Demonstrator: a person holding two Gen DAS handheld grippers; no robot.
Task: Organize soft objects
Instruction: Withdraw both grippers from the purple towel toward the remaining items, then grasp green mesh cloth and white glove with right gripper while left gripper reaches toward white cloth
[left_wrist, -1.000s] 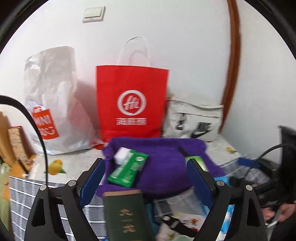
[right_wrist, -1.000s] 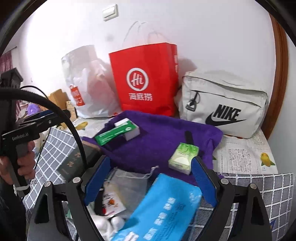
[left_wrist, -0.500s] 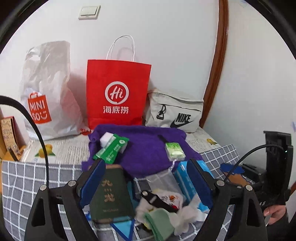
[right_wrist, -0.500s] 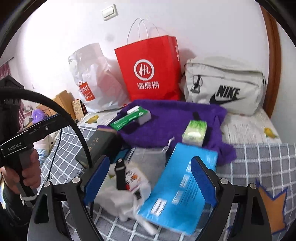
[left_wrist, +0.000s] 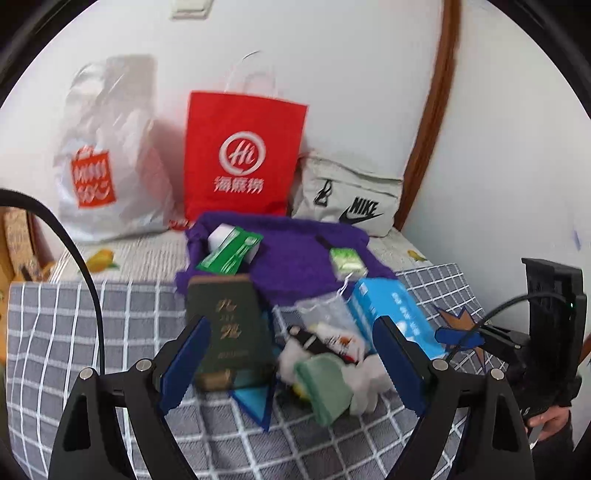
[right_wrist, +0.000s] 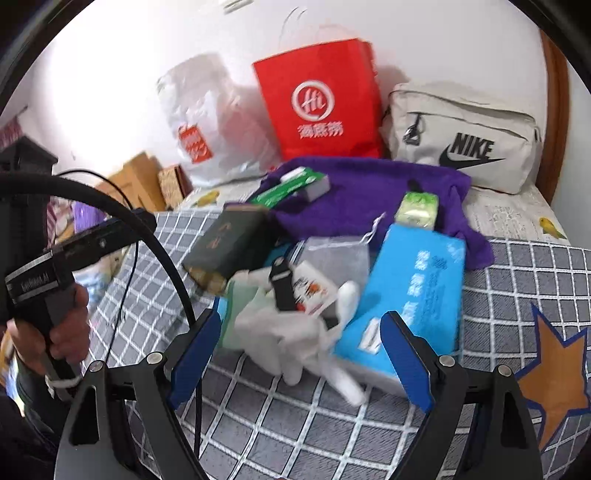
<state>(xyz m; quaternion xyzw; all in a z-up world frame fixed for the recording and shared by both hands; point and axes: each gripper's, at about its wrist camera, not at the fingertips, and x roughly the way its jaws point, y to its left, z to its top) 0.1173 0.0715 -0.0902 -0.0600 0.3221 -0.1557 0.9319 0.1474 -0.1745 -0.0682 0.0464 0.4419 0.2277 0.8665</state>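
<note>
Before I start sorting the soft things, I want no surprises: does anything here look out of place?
Yes. Hard items sit in the pile: a dark green book leans tilted against the purple towel, and a black clip lies across the white gloves. A green box rests askew on the towel.

White painted wall (left_wrist: 351, 74) meeting a second wall at a corner marked by a brown wooden trim strip (left_wrist: 432, 122); a light switch plate (left_wrist: 192, 8) sits high on the wall. Below, a bed surface covered by a grey-and-white checked sheet (right_wrist: 295, 424) bearing an orange star motif (right_wrist: 554, 380). Even, diffuse lighting.
</note>
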